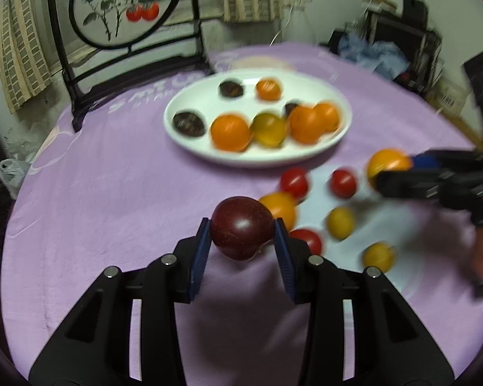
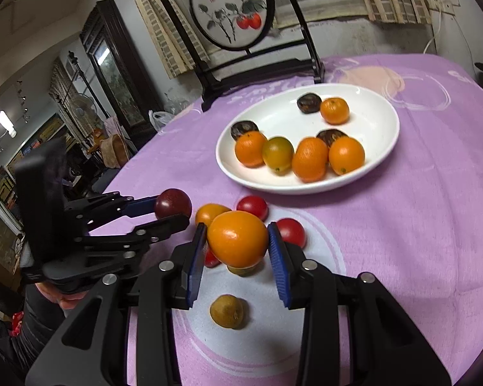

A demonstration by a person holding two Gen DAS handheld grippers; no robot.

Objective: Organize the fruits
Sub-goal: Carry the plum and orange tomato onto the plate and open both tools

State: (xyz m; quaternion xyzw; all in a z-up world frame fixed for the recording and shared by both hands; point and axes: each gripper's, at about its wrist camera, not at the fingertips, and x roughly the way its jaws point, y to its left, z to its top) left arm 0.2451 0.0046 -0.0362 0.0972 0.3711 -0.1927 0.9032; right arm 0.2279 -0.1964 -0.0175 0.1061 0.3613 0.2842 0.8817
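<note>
1. Two fruits are in my grip: my left gripper (image 1: 241,241) is clenched on a dark red plum (image 1: 241,227), lifted off the purple cloth (image 1: 112,193).
2. My right gripper (image 2: 236,251) clamps an orange fruit (image 2: 237,238) above the loose pile.
3. Beneath lie red cherry tomatoes (image 2: 252,206) and a yellowish fruit (image 2: 227,311).
4. Beyond, the white plate (image 2: 380,122) holds oranges and dark fruits.

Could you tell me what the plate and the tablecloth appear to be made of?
Plate: probably glazed ceramic, though melamine is possible; it is plain white, smooth, and shows glossy highlights on the rim. Tablecloth: a soft fleece-like fabric in matte lilac, with a fuzzy nap and printed white patterns.
</note>
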